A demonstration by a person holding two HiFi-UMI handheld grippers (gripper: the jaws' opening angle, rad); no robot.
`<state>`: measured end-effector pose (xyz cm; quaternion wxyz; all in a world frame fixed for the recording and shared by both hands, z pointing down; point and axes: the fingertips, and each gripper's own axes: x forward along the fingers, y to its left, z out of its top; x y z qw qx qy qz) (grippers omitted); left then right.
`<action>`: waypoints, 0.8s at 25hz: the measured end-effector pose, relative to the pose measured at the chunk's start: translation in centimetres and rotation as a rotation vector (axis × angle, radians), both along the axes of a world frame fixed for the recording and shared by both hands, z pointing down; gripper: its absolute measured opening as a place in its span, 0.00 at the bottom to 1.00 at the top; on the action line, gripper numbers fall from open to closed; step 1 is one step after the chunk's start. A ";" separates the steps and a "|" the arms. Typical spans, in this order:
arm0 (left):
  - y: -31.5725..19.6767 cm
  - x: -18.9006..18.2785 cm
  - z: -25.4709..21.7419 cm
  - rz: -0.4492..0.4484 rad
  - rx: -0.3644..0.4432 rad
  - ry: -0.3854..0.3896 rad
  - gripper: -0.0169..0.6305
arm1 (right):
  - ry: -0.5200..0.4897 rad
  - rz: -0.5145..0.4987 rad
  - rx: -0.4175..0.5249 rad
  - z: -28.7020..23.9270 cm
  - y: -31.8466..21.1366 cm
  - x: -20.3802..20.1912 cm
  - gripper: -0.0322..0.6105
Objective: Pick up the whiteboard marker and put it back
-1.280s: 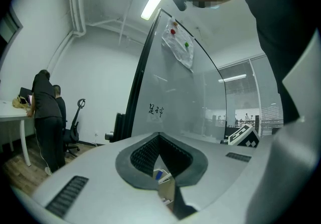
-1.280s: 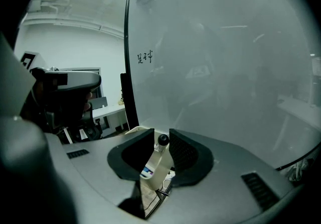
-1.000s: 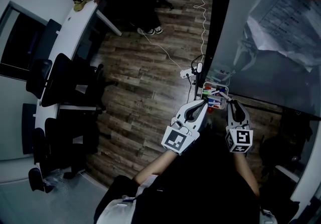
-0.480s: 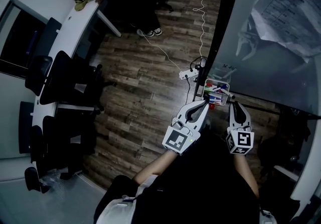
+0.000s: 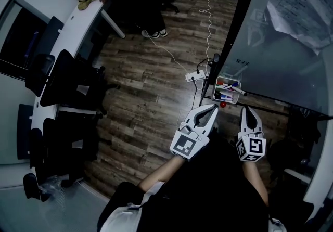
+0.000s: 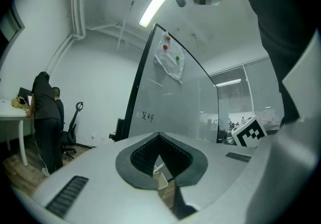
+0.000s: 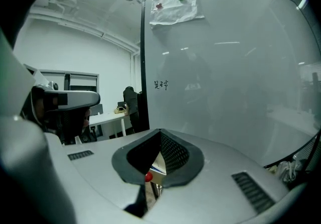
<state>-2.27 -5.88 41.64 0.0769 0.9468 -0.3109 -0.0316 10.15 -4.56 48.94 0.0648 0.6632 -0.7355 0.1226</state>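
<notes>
A small clear tray [image 5: 218, 81] hangs at the whiteboard's lower edge and holds several markers. A white whiteboard marker [image 5: 232, 89] lies across its top. My left gripper [image 5: 212, 107] hovers just short of the tray, shut and empty. My right gripper [image 5: 248, 109] is to the tray's right and a little back from it. Its jaws have just been closing, and nothing is between them. In the left gripper view the jaws [image 6: 159, 136] meet, with the tray [image 6: 161, 178] below them. In the right gripper view the jaws [image 7: 160, 132] meet above the tray [image 7: 159, 170].
The glass whiteboard [image 5: 281, 54] stands at the right with papers pinned high on it. A red ball [image 5: 222, 104] sits under the tray. A power strip [image 5: 193, 75] and cable lie on the wood floor. A desk and dark chairs [image 5: 62, 85] fill the left. A person [image 6: 44, 117] stands far off.
Both grippers have drawn back from the tray towards me. The right gripper's tips were at the tray a second ago and now hang clear of it, jaws together.
</notes>
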 end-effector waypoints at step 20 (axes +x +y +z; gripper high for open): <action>4.9 -2.2 -0.7 0.022 -0.021 0.018 0.04 | -0.015 -0.011 0.096 -5.0 6.7 -3.0 0.07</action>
